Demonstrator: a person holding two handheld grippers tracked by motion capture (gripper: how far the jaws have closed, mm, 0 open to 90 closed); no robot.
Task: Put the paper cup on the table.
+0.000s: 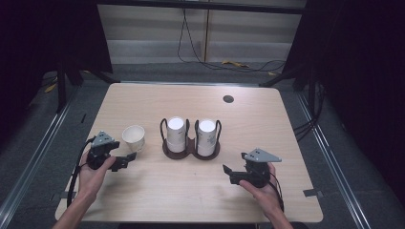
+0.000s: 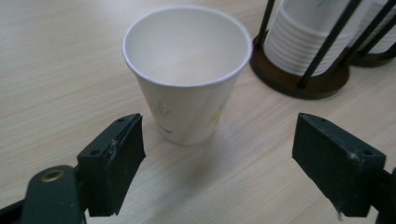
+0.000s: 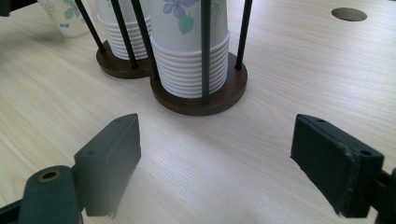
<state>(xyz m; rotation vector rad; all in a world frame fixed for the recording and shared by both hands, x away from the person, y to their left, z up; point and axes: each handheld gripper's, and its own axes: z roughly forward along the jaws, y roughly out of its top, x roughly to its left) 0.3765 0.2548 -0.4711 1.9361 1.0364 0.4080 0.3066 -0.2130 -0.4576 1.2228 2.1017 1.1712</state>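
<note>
A white paper cup point(image 2: 187, 74) with a faint floral print was seen upright and empty.
Both grippers' jaws were spread wide, nothing held; the cup's print was revealed by the left gripper view alone.

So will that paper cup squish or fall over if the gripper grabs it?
The paper cup looks thin-walled and empty, so it's probably light and would dent under a hard squeeze. Its narrow base under a wider rim suggests a sideways nudge could tip it.
</note>
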